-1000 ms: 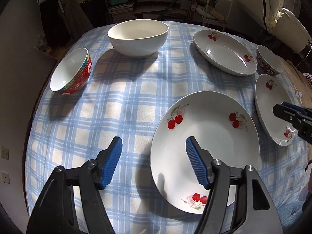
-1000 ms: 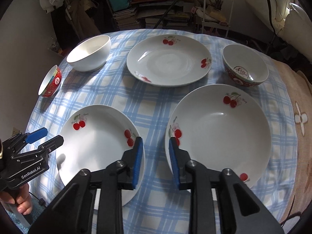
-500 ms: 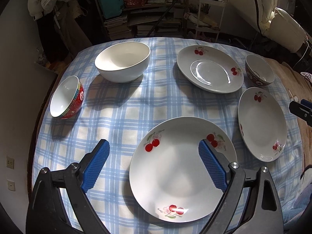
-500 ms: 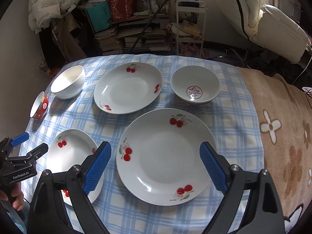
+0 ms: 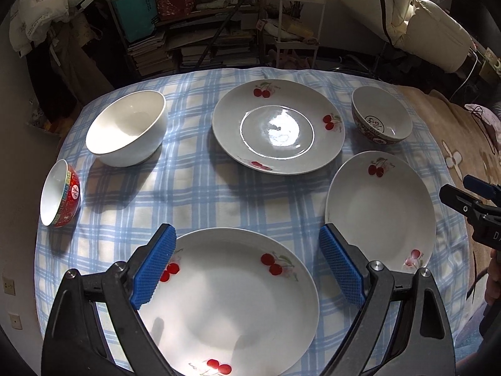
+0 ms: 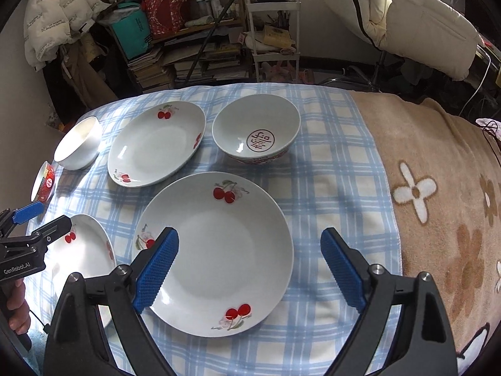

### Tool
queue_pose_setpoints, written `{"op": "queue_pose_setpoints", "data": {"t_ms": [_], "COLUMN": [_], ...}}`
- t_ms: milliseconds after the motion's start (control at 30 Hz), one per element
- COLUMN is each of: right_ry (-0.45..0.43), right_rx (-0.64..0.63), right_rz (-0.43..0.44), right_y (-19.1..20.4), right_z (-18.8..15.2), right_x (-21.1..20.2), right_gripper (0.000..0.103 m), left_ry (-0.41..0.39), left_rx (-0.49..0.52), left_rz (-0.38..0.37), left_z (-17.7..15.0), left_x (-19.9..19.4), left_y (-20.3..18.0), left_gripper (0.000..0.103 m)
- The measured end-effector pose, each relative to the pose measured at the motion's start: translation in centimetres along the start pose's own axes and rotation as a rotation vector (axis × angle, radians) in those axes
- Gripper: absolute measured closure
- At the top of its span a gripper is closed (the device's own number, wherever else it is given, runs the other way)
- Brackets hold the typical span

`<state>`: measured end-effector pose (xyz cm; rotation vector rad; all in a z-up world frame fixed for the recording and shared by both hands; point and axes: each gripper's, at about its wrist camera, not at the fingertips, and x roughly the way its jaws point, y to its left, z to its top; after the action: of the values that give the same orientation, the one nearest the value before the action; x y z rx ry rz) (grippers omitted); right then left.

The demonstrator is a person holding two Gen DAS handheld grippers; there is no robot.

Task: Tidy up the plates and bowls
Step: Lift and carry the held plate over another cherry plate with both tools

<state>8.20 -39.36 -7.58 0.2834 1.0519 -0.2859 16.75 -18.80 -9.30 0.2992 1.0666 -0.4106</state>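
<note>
Three white cherry-print plates lie on the checked cloth: one (image 5: 228, 300) below my left gripper (image 5: 246, 231), one (image 6: 219, 250) below my right gripper (image 6: 249, 232), and one at the back (image 5: 278, 125). Both grippers hang above their plates, open wide, with nothing between the pads. A big white bowl (image 5: 125, 128) stands at the back left. A small red bowl (image 5: 59, 194) lies tilted at the left edge. A red-patterned bowl (image 6: 255, 131) stands behind the right plate. Each view catches the other gripper at its side: the right gripper (image 5: 457, 186) and the left gripper (image 6: 47, 216).
The blue checked cloth (image 5: 219, 194) covers a rounded table, and a brown flowered blanket (image 6: 438, 188) lies over its right part. Behind stand shelves of books (image 6: 194, 59), a white trolley (image 6: 272, 31) and hanging bedding. A hand (image 6: 15, 307) holds the left gripper's handle.
Both grippers opened from narrower gaps to wide. Both pulled back from the plates, so more of the table shows. The right gripper shifted from between two plates to over the right one.
</note>
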Motion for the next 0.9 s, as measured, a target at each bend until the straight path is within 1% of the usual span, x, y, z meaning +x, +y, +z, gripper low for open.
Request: {"op": "queue_pose_setpoints", "data": {"t_ms": [67, 233, 400, 467, 633, 700, 767, 800, 833, 867, 900], "right_ry": [0.006, 0.029, 0.062, 0.080, 0.112, 0.127, 0.139, 0.144, 0.150, 0.160, 0.170], "right_rx": [0.008, 0.054, 0.092, 0.103, 0.140, 0.151, 0.154, 0.156, 0.159, 0.164, 0.169], "right_rz": [0.000, 0.017, 0.037, 0.044, 0.046, 0.054, 0.057, 0.059, 0.062, 0.066, 0.071], "right_y": [-0.7, -2.3, -3.2, -3.4, -4.5, -4.7, -4.8, -4.8, -4.9, -4.9, -5.0], "right_z": [0.0, -0.2, -0.4, -0.5, -0.8, -0.9, -1.0, -1.1, -1.1, -1.1, -1.1], "right_x": [0.4, 1.6, 3.1, 3.8, 5.1, 5.5, 5.9, 6.1, 6.3, 6.6, 6.8], "right_gripper": [0.007, 0.007, 0.015, 0.018, 0.021, 0.025, 0.027, 0.028, 0.029, 0.036, 0.044], "left_ry": [0.012, 0.042, 0.063, 0.068, 0.097, 0.104, 0.111, 0.113, 0.117, 0.121, 0.129], "left_rx": [0.008, 0.015, 0.025, 0.034, 0.037, 0.034, 0.031, 0.028, 0.025, 0.021, 0.019], "left_rz": [-0.005, -0.046, -0.084, -0.079, -0.069, -0.068, -0.074, -0.079, -0.084, -0.086, -0.091], "left_z": [0.2, 0.6, 0.5, 0.5, 0.7, 0.8, 0.9, 0.9, 1.0, 1.0, 1.0], "left_x": [0.7, 2.3, 4.2, 4.8, 6.2, 6.7, 7.0, 7.1, 7.3, 7.4, 7.6], "left_y": [-0.8, -2.4, -3.7, -4.2, -4.9, -5.1, -5.2, -5.2, -5.3, -5.3, -5.4], "left_gripper": [0.012, 0.012, 0.012, 0.012, 0.012, 0.013, 0.013, 0.014, 0.019, 0.022, 0.028]}}
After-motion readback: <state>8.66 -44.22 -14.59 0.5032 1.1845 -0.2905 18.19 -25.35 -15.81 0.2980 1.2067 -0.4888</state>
